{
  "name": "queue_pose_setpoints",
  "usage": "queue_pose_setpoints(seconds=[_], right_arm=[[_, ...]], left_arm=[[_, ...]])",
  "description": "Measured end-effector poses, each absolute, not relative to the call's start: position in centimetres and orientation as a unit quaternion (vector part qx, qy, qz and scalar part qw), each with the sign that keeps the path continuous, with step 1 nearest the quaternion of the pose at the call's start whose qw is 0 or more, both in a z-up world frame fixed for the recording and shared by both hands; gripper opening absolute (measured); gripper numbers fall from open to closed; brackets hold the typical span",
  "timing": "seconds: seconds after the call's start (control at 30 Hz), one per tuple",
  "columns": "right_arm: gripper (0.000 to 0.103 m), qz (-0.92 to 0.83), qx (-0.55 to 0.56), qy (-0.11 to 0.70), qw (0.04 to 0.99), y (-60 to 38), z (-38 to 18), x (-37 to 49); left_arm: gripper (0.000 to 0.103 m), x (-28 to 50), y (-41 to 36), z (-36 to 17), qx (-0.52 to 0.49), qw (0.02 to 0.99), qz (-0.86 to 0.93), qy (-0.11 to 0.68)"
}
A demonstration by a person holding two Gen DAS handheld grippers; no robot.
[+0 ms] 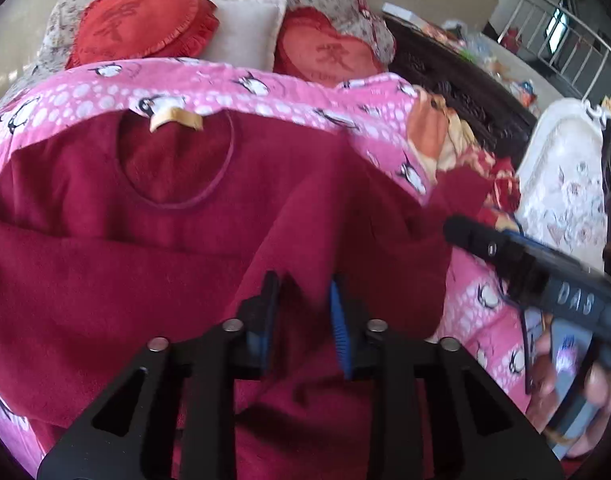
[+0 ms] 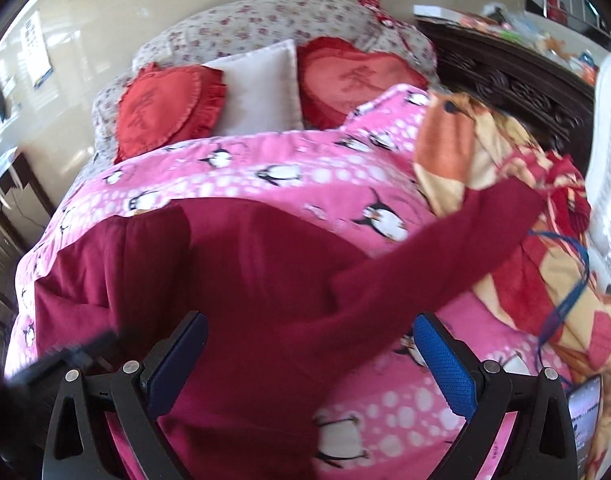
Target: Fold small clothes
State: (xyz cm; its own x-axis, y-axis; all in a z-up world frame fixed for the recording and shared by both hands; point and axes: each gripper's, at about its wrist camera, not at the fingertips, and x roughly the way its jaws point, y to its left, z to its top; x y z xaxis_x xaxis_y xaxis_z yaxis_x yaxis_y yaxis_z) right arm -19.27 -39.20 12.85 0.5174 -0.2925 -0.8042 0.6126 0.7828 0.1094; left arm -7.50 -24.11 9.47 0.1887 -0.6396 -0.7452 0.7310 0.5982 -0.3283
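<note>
A dark red long-sleeved top (image 1: 145,264) lies front up on a pink penguin blanket (image 1: 265,92), neck opening and tan label (image 1: 176,121) towards the pillows. My left gripper (image 1: 305,308) is shut on a raised fold of the top's right side, with cloth between the blue pads. In the right wrist view the top (image 2: 245,264) has one sleeve (image 2: 445,248) stretched out to the right. My right gripper (image 2: 309,360) is open just above the cloth, holding nothing. It also shows in the left wrist view (image 1: 545,276), at the right.
Two red heart cushions (image 2: 165,112) and a white pillow (image 2: 261,84) lie at the head of the bed. An orange and red quilt (image 2: 525,240) is bunched on the right, with a blue cord (image 2: 573,292). A dark carved headboard (image 2: 505,80) stands behind.
</note>
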Motion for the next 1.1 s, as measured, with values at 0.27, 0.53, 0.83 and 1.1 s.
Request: queue_pose_setpoints(seconds=[0.27,0.53,0.83,1.1], right_arm=[[0.102,-0.242,0.192,0.408,0.859,-39.3,13.1,-18.7],[0.099,-0.136,0.12,0.433,0.883,-36.0,11.3,-14.9],[0.068,-0.036,-0.063,0.51,0.857,-32.8,5.9,-10.7],[0.008,-0.009,-0.111,0.482,0.869,-31.6,6.3,-11.7]], left_arm=[[0.073,-8.2,-15.9,13.6,0.094,0.831,-0.402,0.372],[0.073,-1.3,-9.1,10.0,0.127,0.877,-0.251,0.39],[0.073,2.9,-8.0,7.0,0.104,0.871,-0.206,0.433],[0.073,2.9,-7.1,7.4,0.082,0.875,-0.193,0.436]])
